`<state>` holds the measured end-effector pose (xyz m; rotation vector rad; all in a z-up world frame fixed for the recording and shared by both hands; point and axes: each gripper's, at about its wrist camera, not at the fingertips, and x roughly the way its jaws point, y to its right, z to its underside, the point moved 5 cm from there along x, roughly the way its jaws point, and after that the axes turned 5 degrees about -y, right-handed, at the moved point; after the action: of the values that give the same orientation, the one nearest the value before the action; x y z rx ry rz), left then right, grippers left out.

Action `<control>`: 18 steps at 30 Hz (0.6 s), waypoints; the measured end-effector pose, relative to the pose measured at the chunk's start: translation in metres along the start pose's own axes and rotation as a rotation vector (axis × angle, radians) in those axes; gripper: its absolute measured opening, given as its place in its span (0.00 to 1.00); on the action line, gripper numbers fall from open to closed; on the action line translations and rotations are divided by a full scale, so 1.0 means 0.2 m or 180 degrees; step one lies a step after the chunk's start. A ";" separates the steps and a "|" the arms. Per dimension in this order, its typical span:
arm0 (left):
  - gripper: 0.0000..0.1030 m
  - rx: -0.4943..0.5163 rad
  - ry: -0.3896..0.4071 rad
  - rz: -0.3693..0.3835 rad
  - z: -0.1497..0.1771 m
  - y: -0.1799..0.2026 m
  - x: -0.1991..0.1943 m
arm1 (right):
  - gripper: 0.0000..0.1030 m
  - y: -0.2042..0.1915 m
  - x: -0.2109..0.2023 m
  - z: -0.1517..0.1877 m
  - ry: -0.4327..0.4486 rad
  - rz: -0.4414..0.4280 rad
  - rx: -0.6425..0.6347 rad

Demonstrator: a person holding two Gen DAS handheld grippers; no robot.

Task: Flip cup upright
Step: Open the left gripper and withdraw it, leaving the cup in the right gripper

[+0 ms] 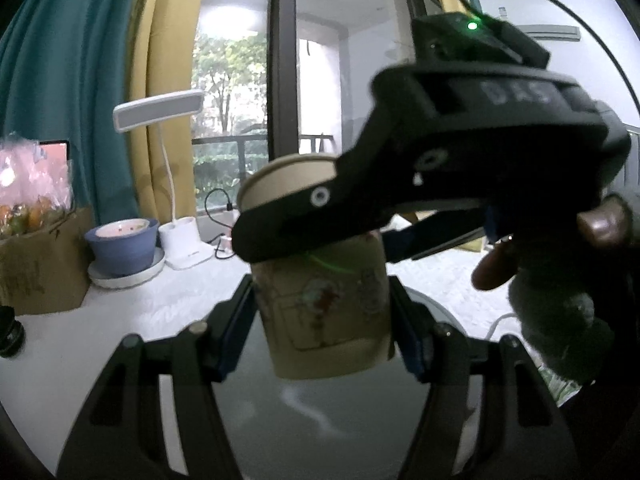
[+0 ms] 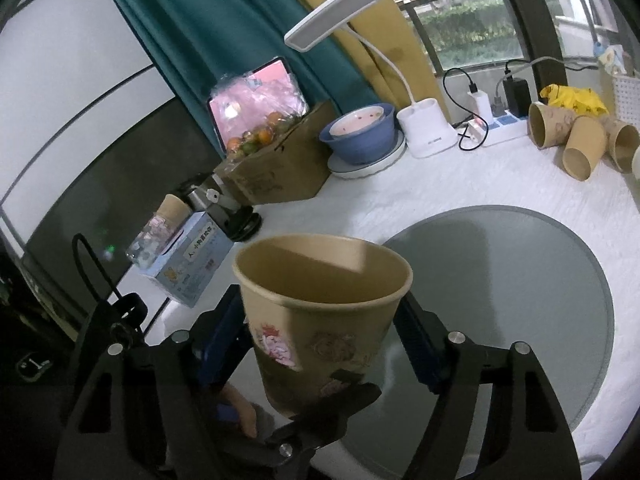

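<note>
**Paper cup held mouth-up between two claws**

Gripping the cup low on its wall, the left claw is seen clenched on both sides. The right claw is clamped on the same cup higher up, near the rim. The cup is held in the air above the round glass plate, its long axis nearly vertical, slightly tilted, mouth pointing up. Three more cups lie on their sides well apart, beside a desk lamp.
</note>
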<state>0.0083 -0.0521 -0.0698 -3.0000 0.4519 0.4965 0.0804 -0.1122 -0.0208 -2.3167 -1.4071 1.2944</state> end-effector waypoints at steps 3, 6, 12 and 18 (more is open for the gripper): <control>0.63 0.0026 -0.0006 0.0014 0.00 0.01 0.00 | 0.68 0.02 0.00 -0.01 0.0008 -0.0038 0.0026; 0.63 0.0026 -0.0032 0.0032 0.01 0.01 0.01 | 0.66 0.02 0.00 -0.01 0.0014 -0.0064 0.0056; 0.64 0.0030 -0.0278 0.0042 0.02 0.00 0.07 | 0.65 0.06 0.02 -0.02 0.0028 -0.0024 0.0078; 0.65 -0.0167 -0.0614 0.0107 0.08 -0.07 0.12 | 0.65 0.09 0.02 -0.05 0.0159 0.0418 -0.0086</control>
<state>0.0287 -0.0427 -0.0927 -2.9581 0.4812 0.8037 0.1006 -0.1168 -0.0257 -2.4786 -1.2848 1.2481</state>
